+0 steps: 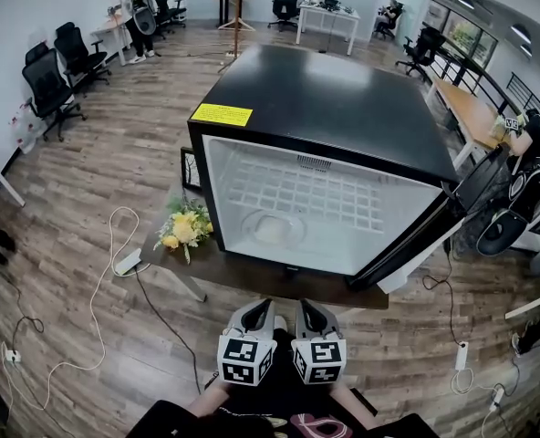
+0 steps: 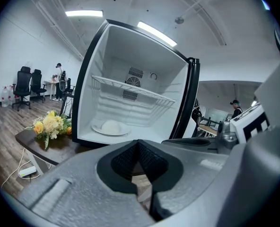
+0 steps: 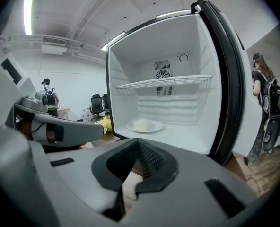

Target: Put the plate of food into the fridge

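A small black fridge (image 1: pixel 325 99) stands on a low table with its door (image 1: pixel 434 235) swung open to the right. A white plate (image 1: pixel 272 230) with a pale mound of food rests on the fridge's white floor, under the wire shelf (image 3: pixel 163 84); the plate (image 2: pixel 110 127) (image 3: pixel 144 125) shows in both gripper views. My left gripper (image 1: pixel 259 313) and right gripper (image 1: pixel 311 313) hang side by side in front of the table, well short of the fridge. Both are shut with nothing between the jaws, as seen up close on the left gripper (image 2: pixel 139 148) and the right gripper (image 3: pixel 139 145).
A bunch of yellow flowers (image 1: pixel 185 228) lies on the dark table (image 1: pixel 252 281) left of the fridge. Cables and a power strip (image 1: pixel 127 263) trail over the wood floor. Office chairs (image 1: pixel 56 71) line the left wall. A person (image 1: pixel 534 153) stands beyond the open door.
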`<state>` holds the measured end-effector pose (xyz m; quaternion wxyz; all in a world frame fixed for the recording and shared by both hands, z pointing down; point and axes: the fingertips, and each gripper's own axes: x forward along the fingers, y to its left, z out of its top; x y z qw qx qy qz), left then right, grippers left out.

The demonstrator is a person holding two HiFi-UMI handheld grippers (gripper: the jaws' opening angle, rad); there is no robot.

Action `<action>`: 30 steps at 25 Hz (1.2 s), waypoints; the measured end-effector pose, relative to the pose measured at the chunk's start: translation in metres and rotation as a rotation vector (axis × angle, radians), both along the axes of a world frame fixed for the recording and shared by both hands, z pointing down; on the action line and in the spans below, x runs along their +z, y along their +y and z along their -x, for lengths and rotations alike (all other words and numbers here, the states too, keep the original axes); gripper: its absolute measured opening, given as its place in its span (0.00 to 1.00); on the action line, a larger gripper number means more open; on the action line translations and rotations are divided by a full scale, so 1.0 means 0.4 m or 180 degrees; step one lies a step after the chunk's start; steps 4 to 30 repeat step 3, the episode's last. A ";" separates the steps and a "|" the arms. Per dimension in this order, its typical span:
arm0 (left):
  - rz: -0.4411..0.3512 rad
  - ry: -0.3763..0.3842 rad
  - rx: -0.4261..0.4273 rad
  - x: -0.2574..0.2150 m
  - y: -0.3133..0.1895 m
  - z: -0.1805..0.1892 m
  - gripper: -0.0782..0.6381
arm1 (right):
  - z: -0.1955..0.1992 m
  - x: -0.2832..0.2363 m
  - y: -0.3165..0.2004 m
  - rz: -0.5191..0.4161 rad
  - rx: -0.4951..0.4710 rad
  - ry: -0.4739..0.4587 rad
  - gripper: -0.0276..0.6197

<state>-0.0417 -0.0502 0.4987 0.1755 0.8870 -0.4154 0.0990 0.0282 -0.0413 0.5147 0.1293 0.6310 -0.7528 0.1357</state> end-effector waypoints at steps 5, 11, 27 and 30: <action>0.0041 0.0042 -0.0025 0.005 0.007 0.003 0.12 | 0.000 0.013 0.009 0.0065 0.0010 -0.0062 0.05; 0.0041 0.0042 -0.0025 0.005 0.007 0.003 0.12 | 0.000 0.013 0.009 0.0065 0.0010 -0.0062 0.05; 0.0041 0.0042 -0.0025 0.005 0.007 0.003 0.12 | 0.000 0.013 0.009 0.0065 0.0010 -0.0062 0.05; 0.0041 0.0042 -0.0025 0.005 0.007 0.003 0.12 | 0.000 0.013 0.009 0.0065 0.0010 -0.0062 0.05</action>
